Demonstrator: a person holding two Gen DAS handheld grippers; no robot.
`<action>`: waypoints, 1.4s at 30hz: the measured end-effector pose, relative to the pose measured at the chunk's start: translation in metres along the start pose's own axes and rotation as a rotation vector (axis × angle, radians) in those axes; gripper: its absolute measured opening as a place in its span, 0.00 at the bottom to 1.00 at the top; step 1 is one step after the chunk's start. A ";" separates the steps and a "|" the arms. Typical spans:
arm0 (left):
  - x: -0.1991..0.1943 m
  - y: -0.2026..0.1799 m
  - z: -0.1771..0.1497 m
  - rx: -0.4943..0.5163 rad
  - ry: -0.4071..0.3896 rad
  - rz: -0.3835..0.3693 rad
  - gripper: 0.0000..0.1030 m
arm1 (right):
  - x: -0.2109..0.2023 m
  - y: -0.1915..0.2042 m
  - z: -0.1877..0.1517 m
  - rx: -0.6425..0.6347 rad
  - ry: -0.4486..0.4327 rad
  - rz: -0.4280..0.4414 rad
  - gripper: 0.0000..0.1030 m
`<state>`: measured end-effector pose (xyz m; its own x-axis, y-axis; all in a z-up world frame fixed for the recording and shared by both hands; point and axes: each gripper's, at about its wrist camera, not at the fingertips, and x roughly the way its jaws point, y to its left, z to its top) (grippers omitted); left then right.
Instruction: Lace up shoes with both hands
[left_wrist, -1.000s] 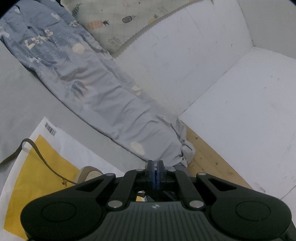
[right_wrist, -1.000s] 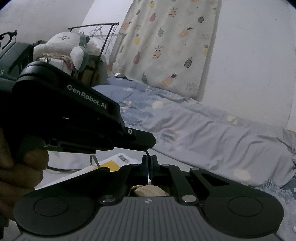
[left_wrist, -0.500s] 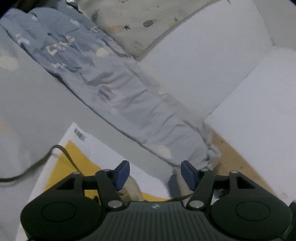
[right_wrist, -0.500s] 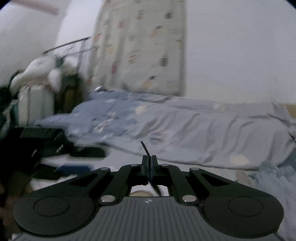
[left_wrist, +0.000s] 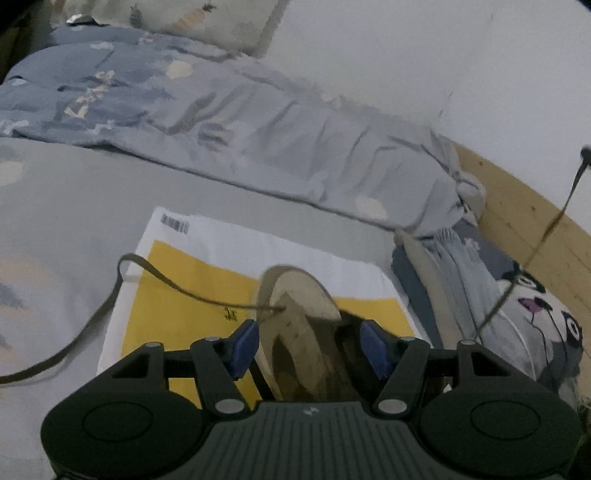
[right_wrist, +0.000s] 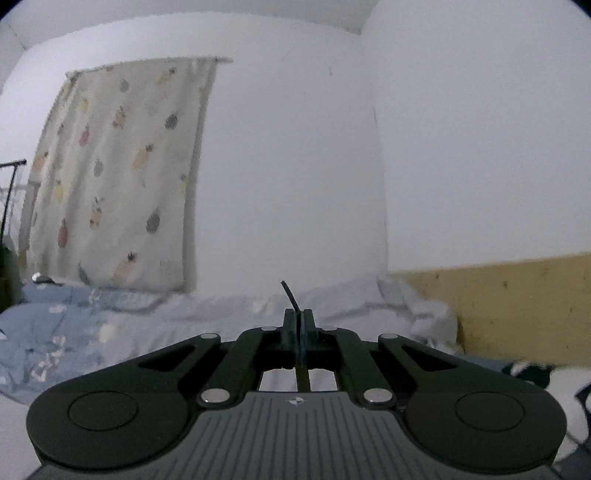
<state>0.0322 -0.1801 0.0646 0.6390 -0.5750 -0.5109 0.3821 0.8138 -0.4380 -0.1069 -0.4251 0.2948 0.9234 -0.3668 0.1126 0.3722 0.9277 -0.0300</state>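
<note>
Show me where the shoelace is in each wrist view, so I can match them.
Left wrist: the lace loops left from the shoe over the yellow mailer; a second strand rises at the right edge.
Right wrist: only its tip sticks up from the shut right gripper; shoe not in view.
Shared landmark: the blue quilt.

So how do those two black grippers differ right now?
The left gripper has its jaws apart, the tan shoe between them, unclamped. The right gripper is shut on a lace. The left looks down at the bed; the right faces the wall. Both have the same black body.
</note>
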 end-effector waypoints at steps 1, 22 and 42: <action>0.001 0.001 0.000 -0.001 0.006 0.000 0.57 | -0.001 0.004 0.002 -0.029 -0.016 0.001 0.01; 0.003 -0.005 -0.004 0.056 0.024 -0.020 0.28 | -0.033 0.016 0.103 -0.147 -0.090 0.238 0.01; -0.003 0.015 -0.003 -0.040 0.042 -0.043 0.18 | -0.020 0.144 -0.131 -0.349 0.545 0.768 0.01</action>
<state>0.0338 -0.1666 0.0569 0.5936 -0.6134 -0.5210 0.3814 0.7845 -0.4890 -0.0598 -0.2934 0.1585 0.8091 0.2594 -0.5273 -0.4164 0.8862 -0.2030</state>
